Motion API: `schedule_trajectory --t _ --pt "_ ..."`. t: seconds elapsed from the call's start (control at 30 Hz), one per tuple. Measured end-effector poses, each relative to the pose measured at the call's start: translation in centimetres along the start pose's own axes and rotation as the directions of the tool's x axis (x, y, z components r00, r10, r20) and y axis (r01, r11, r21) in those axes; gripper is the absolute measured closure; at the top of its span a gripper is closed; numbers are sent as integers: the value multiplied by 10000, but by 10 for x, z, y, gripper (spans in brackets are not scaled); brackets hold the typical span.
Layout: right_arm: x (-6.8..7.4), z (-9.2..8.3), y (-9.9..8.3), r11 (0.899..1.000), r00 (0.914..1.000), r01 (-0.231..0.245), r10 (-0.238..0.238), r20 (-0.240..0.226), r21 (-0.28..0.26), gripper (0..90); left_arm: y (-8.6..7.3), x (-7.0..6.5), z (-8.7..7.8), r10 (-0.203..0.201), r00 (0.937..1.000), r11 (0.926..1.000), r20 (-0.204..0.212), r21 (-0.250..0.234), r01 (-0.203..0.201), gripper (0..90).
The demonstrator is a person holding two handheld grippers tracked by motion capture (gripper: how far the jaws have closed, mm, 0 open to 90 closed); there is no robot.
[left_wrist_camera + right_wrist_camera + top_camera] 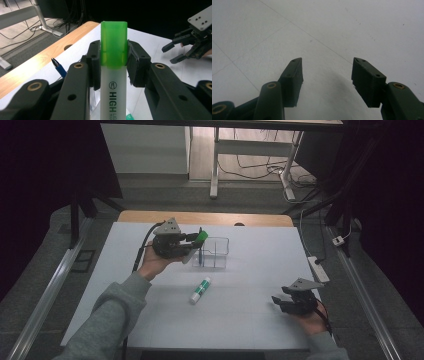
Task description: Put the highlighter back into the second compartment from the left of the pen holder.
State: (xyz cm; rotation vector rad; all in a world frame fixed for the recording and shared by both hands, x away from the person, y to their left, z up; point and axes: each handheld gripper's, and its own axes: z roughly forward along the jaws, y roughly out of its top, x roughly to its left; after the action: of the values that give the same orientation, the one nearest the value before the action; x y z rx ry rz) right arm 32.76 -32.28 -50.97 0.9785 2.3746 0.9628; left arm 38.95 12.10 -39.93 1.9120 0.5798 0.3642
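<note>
My left gripper (pixel 194 241) is shut on a white highlighter with a green cap (pixel 113 57), its pads clamping the barrel just below the cap. In the high view the highlighter (pixel 200 238) is held above the left side of a clear plastic organiser box (pixel 220 251). A blue pen (pixel 199 256) stands in the box, and its tip (pixel 58 66) shows left of my jaws. A second marker with a green cap (pixel 200 289) lies on the white table (pixel 250 320) in front of the box. My right gripper (pixel 277 303) rests low at the front right, open with nothing between its jaws (pixel 327 80).
The table's wooden far edge (pixel 205 218) lies just behind the box. A power strip (pixel 319 268) sits past the right edge. From the left gripper view, the right gripper (pixel 190 45) shows far off at the right.
</note>
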Motion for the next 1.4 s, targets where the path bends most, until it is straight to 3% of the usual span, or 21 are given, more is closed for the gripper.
schedule_trajectory --t 0.53,0.8,1.4 --pt "-1 0 -1 10000 10000 -23 23 -2 -17 423 12 6 16 -113 9999 9996 -8 -253 113 658" --pt "-1 1 -1 10000 10000 -38 38 -5 10 423 18 8 30 63 10000 9997 -62 -251 -64 657" --pt "-1 0 -2 10000 10000 -60 60 16 -12 423 19 16 52 137 9996 9992 -235 -362 -146 657"
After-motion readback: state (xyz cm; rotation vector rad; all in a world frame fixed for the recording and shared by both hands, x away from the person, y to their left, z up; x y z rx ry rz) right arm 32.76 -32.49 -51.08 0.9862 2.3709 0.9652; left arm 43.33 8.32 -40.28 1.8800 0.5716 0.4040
